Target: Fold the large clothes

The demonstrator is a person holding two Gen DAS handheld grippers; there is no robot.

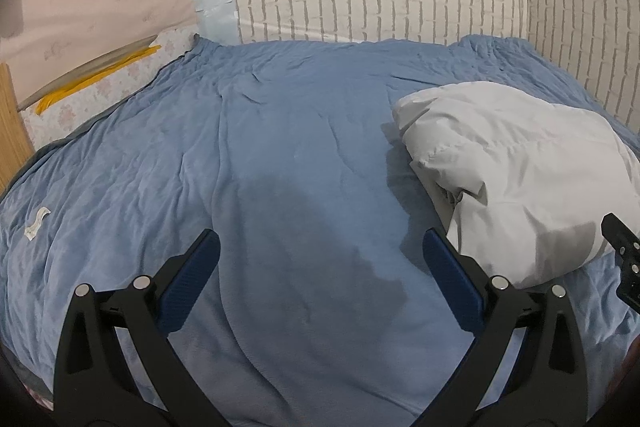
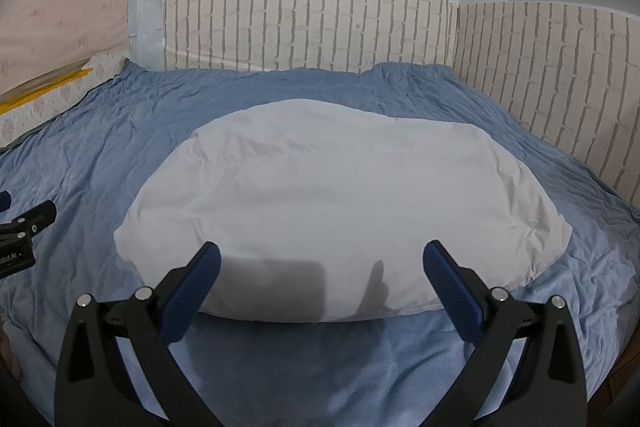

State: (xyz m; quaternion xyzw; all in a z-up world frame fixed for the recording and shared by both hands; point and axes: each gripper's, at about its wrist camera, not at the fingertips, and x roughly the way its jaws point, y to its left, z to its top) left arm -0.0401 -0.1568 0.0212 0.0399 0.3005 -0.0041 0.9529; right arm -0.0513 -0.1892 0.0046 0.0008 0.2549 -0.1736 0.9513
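From my left wrist view, the puffy white padded garment [image 1: 516,187] runs off the right edge, and only a black corner of the right gripper [image 1: 624,259] shows. The small white paper tag [image 1: 37,221] on the wrinkled blue bedspread [image 1: 280,147] is too small to read.
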